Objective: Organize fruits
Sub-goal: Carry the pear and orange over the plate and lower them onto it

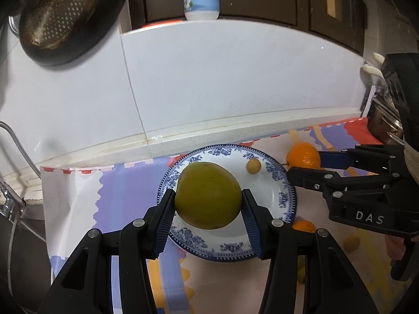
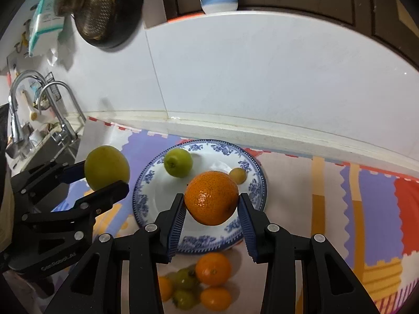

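My left gripper [image 1: 208, 201] is shut on a large yellow-green fruit [image 1: 208, 195], held just above a blue-and-white plate [image 1: 284, 198]. A small yellow fruit [image 1: 253, 165] lies on the plate's far side. My right gripper [image 2: 212, 204] is shut on an orange [image 2: 212, 197] over the same plate [image 2: 142, 198]. On that plate a smaller green fruit [image 2: 178, 162] and the small yellow fruit [image 2: 237, 175] rest. Each view shows the other gripper at the side: the right gripper [image 1: 303, 162] with its orange [image 1: 303, 154], the left gripper [image 2: 106, 178] with its green fruit [image 2: 107, 166].
Several loose oranges [image 2: 213, 268] and green fruits [image 2: 184, 278] lie on the patterned mat [image 2: 374, 191] in front of the plate. A white tiled wall [image 1: 235, 78] rises close behind. Faucets [image 2: 60, 110] and a sink stand at the left; a strainer [image 1: 60, 10] hangs above.
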The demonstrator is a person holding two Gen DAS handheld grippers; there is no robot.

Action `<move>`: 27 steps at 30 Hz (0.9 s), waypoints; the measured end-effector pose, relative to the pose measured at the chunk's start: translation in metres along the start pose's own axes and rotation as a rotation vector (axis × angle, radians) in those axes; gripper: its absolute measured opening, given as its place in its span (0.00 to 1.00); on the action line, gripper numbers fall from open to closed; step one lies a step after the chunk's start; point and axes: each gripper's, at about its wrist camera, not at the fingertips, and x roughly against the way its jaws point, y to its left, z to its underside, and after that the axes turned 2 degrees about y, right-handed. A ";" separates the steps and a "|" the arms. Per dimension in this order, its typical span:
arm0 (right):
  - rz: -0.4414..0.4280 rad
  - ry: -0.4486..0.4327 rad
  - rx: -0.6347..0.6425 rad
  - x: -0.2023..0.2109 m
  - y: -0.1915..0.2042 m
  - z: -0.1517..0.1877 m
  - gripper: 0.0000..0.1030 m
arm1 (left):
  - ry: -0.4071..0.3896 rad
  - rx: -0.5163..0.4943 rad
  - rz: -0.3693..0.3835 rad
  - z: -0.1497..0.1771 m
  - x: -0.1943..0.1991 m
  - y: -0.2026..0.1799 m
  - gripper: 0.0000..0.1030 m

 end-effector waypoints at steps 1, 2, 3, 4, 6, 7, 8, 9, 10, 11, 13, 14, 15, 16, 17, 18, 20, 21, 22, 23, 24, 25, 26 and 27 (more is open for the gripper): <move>-0.004 0.010 0.002 -0.005 -0.002 -0.002 0.40 | 0.008 0.003 -0.001 -0.001 -0.005 0.001 0.48; -0.004 0.022 0.002 -0.011 -0.003 -0.003 0.40 | 0.016 0.004 -0.002 -0.001 -0.010 0.001 0.48; -0.004 0.033 0.003 -0.017 -0.004 -0.005 0.40 | 0.022 0.006 -0.002 -0.001 -0.014 0.002 0.48; -0.007 0.045 0.006 -0.023 -0.005 -0.006 0.40 | 0.031 0.010 -0.004 -0.001 -0.019 0.003 0.48; -0.012 0.066 0.006 -0.033 -0.006 -0.007 0.40 | 0.049 0.017 -0.002 -0.001 -0.029 0.005 0.48; -0.016 0.079 0.009 -0.039 -0.007 -0.007 0.40 | 0.057 0.018 -0.003 0.000 -0.033 0.005 0.48; -0.017 0.086 0.009 -0.043 -0.008 -0.007 0.40 | 0.063 0.019 -0.004 0.000 -0.036 0.005 0.48; -0.019 0.095 0.011 -0.047 -0.008 -0.007 0.40 | 0.070 0.019 -0.003 0.001 -0.040 0.005 0.48; -0.019 0.104 0.013 -0.052 -0.009 -0.007 0.40 | 0.077 0.018 -0.002 0.001 -0.045 0.005 0.48; -0.019 0.110 0.013 -0.056 -0.010 -0.006 0.40 | 0.086 0.019 -0.002 0.001 -0.050 0.005 0.48; -0.024 0.125 0.010 -0.064 -0.012 -0.006 0.40 | 0.097 0.019 0.002 0.002 -0.056 0.005 0.48; -0.024 0.132 0.009 -0.067 -0.013 -0.007 0.40 | 0.103 0.019 0.003 0.003 -0.060 0.005 0.48; -0.023 0.138 0.007 -0.070 -0.014 -0.006 0.40 | 0.108 0.019 0.004 0.004 -0.062 0.005 0.48; -0.021 0.146 0.003 -0.074 -0.015 -0.006 0.40 | 0.115 0.019 0.005 0.005 -0.066 0.005 0.48; -0.022 0.154 0.000 -0.077 -0.016 -0.006 0.40 | 0.123 0.020 0.006 0.005 -0.070 0.005 0.48; -0.024 0.164 0.000 -0.080 -0.017 -0.006 0.40 | 0.131 0.022 0.008 0.006 -0.073 0.005 0.48; -0.022 0.178 -0.006 -0.086 -0.019 -0.006 0.40 | 0.146 0.020 0.008 0.008 -0.080 0.005 0.48; -0.020 0.184 -0.006 -0.088 -0.019 -0.005 0.40 | 0.152 0.019 0.007 0.009 -0.082 0.005 0.48; -0.018 0.191 -0.007 -0.089 -0.020 -0.006 0.40 | 0.158 0.017 0.007 0.009 -0.085 0.004 0.48; -0.015 0.197 -0.010 -0.092 -0.020 -0.005 0.40 | 0.164 0.015 0.008 0.010 -0.087 0.004 0.48; -0.014 0.201 -0.012 -0.093 -0.021 -0.005 0.40 | 0.169 0.013 0.011 0.011 -0.088 0.003 0.48; -0.015 0.203 -0.011 -0.094 -0.020 -0.005 0.40 | 0.175 0.012 0.012 0.011 -0.090 0.003 0.48; -0.015 0.207 -0.008 -0.095 -0.020 -0.005 0.40 | 0.179 0.012 0.013 0.012 -0.091 0.002 0.48; -0.013 0.208 -0.006 -0.096 -0.019 -0.005 0.40 | 0.183 0.010 0.015 0.012 -0.093 0.002 0.48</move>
